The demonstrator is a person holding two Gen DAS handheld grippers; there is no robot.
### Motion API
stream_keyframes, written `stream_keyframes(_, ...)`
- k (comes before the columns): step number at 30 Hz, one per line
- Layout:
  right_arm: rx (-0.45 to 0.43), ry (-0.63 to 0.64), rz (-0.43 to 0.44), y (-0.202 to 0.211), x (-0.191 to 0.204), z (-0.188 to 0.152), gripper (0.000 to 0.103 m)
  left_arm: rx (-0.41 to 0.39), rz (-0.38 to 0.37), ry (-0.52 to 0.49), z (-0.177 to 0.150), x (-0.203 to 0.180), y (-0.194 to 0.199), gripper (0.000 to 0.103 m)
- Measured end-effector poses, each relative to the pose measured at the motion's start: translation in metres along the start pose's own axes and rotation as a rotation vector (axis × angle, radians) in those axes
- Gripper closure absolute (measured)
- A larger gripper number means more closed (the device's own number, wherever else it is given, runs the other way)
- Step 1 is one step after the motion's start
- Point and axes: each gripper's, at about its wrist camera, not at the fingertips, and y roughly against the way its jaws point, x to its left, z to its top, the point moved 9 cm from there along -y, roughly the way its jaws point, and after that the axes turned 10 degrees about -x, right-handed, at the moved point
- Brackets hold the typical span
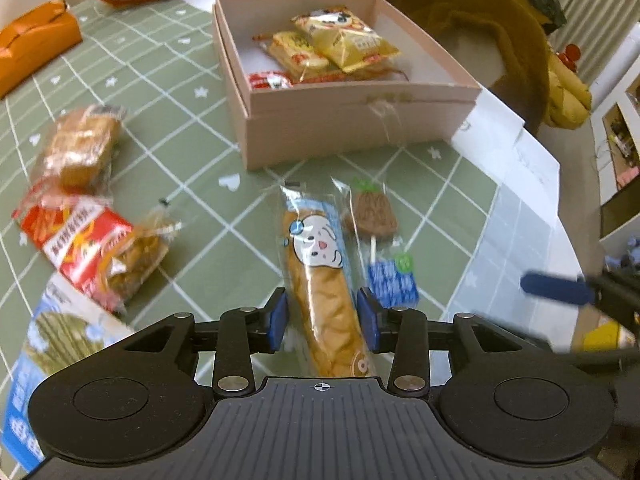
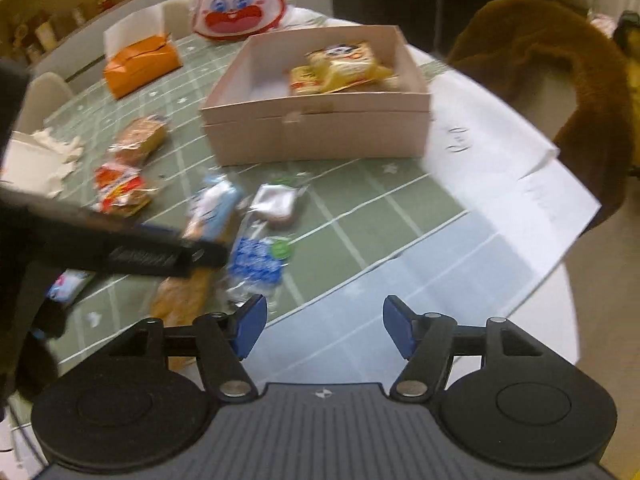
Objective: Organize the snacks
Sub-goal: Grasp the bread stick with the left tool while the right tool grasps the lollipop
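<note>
Tablecloth (image 1: 168,92); left claw (image 1: 322,318) astride bread stick (image 1: 324,280)

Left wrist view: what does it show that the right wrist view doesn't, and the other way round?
Only the left wrist view shows the left gripper open astride the bread stick, pads not clearly touching, and the red packet in the box. Only the right wrist view shows the right gripper open over bare cloth, and crumpled tissue. Both show the box, the yellow packets, the lollipop and the orange box.
</note>
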Motion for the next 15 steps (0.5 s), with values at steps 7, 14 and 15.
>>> stream_keyframes(7,0.004,0.07,-0.073,-0.014,0.002,0.003,0.03,-0.04,0.002,0.034,-0.017,0.022,0.021,0.06)
stream_keyframes(14,-0.001,0.054,-0.003,-0.036,0.023,0.026,0.027,-0.059,-0.007,0.113,-0.019,0.043,0.028,0.064)
stream_keyframes(15,0.001,0.039,0.008,-0.04,0.026,0.029,0.027,-0.058,-0.012,0.113,-0.02,0.043,0.029,0.064)
